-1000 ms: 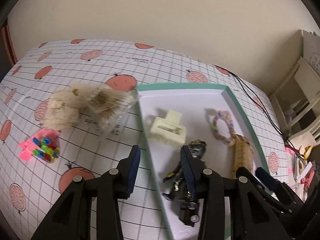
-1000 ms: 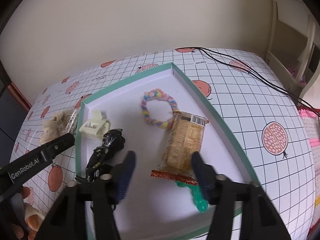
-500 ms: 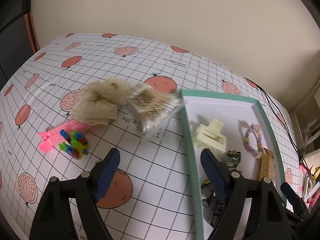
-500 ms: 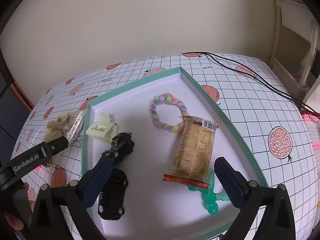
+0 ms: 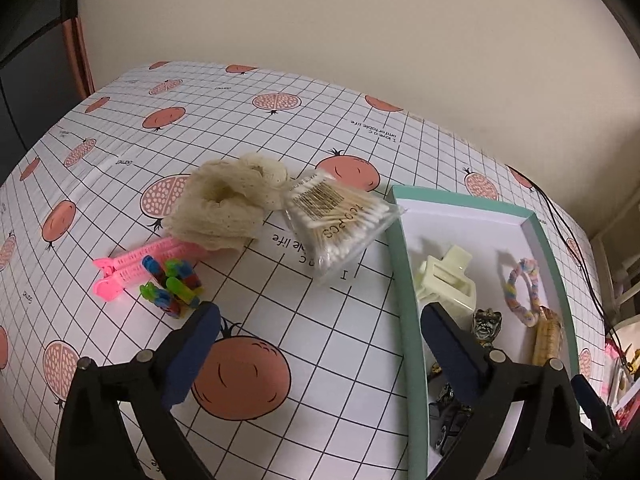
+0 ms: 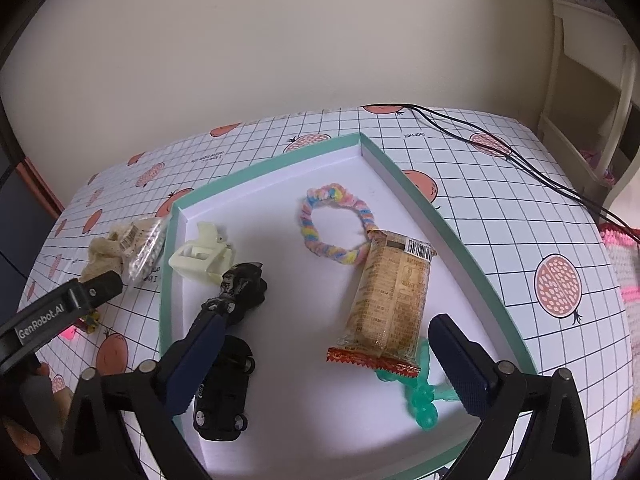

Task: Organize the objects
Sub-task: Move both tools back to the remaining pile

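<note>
Left tongs (image 5: pixel 318 346): spread wide, holding nothing, above the pomegranate-print gridded surface (image 5: pixel 280 128); right tongs (image 6: pixel 330 354): likewise wide and empty, over the teal-rimmed white tray (image 6: pixel 460 240). Clear plastic bag of cotton swabs (image 5: pixel 342 218): ahead of the left tongs, just outside the tray's left wall, long axis slanting toward the tray; left hand nearer.

right claw (image 6: pixel 320 364) — spread wide, empty, over tray (image 6: pixel 472 248) | tray holds snack pack (image 6: pixel 390 300), pastel ring (image 6: pixel 334 224), cream hair clip (image 6: pixel 202 258), black toy car (image 6: pixel 224 392) | counter (image 6: pixel 500 216) — black cable (image 6: pixel 496 148)
</note>
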`<move>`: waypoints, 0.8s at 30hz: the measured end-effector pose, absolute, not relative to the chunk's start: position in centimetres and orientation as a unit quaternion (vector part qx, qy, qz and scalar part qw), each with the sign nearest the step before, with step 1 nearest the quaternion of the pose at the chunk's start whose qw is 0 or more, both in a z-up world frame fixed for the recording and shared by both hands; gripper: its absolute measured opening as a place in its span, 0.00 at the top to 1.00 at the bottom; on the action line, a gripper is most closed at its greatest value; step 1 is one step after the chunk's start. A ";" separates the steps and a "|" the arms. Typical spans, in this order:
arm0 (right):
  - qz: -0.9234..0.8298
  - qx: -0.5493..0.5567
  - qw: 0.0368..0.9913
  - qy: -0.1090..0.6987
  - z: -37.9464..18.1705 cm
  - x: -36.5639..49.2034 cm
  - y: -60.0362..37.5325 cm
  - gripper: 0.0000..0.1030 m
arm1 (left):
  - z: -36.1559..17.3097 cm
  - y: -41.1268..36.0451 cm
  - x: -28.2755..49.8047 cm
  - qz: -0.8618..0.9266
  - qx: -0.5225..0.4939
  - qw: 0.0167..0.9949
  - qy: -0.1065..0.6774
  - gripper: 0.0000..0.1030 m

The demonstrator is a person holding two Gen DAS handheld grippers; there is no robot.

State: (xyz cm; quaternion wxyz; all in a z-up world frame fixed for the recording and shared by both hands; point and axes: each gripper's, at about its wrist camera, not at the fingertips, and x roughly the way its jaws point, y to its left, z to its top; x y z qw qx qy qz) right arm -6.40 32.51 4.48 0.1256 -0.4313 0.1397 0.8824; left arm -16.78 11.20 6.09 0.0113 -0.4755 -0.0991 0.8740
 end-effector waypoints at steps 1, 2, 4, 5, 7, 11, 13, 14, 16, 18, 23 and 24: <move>0.882 -0.431 0.127 0.139 4.5 -6.4 32.5 0.00 | 6.1 11.1 -16.8 0.874 -0.475 0.011 -0.099 0.03; 0.882 -0.431 0.127 0.139 4.5 -6.5 32.5 0.00 | 6.1 11.1 -16.8 0.874 -0.475 0.012 -0.099 0.03; 0.882 -0.432 0.129 0.137 4.5 -6.5 32.4 0.00 | 6.1 11.1 -16.8 0.873 -0.477 0.014 -0.101 0.03; 0.882 -0.433 0.129 0.135 4.5 -6.5 32.3 0.00 | 6.1 11.0 -16.8 0.873 -0.477 0.016 -0.102 0.03; 0.881 -0.434 0.133 0.130 4.5 -6.6 32.2 0.00 | 6.2 10.9 -16.8 0.873 -0.477 0.017 -0.102 0.03; 0.885 -0.425 0.139 0.131 5.2 -6.8 32.0 0.00 | 6.5 10.3 -16.7 0.873 -0.476 0.024 -0.107 0.03; 0.890 -0.414 0.136 0.138 5.7 -6.9 32.0 0.00 | 6.8 9.9 -16.8 0.872 -0.475 0.026 -0.113 0.03; 0.890 -0.412 0.134 0.144 6.0 -7.0 31.9 0.00 | 7.0 9.6 -16.8 0.872 -0.476 0.028 -0.115 0.03; 0.892 -0.405 0.130 0.152 6.6 -7.2 31.6 0.00 | 7.4 9.0 -16.8 0.872 -0.473 0.032 -0.118 0.03; 0.895 -0.400 0.128 0.149 7.3 -7.5 31.0 0.00 | 7.8 8.3 -16.8 0.874 -0.470 0.032 -0.119 0.03; 0.905 -0.383 0.098 0.157 9.2 -8.3 28.9 0.00 | 8.6 6.1 -16.9 0.873 -0.467 0.039 -0.134 0.03; 0.907 -0.380 0.091 0.158 9.6 -8.6 28.4 0.00 | 8.8 5.6 -17.0 0.874 -0.466 0.040 -0.135 0.03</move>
